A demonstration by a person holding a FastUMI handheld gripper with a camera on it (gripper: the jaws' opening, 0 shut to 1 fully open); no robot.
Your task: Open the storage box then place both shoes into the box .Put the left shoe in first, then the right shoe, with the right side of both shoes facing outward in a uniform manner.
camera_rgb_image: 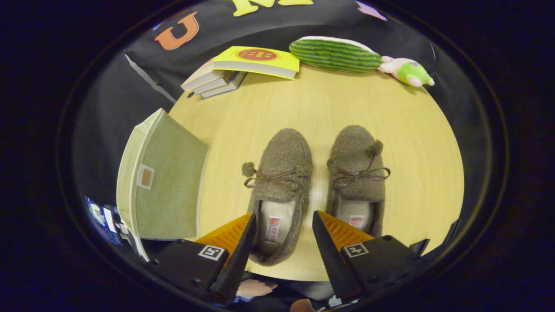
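Tongs [281, 225] wide open, empty, above left shoe [279, 190] on pale wooden table [412, 143], black-draped booth.

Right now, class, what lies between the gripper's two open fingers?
In the gripper view, the heel of the left shoe lies inside the open gripper; bare table fills the remaining stretch.

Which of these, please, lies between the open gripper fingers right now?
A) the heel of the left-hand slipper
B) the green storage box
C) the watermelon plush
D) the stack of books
A: the gripper is open, and the heel of the left-hand slipper lies between its fingers, while the storage box sits off to the side.
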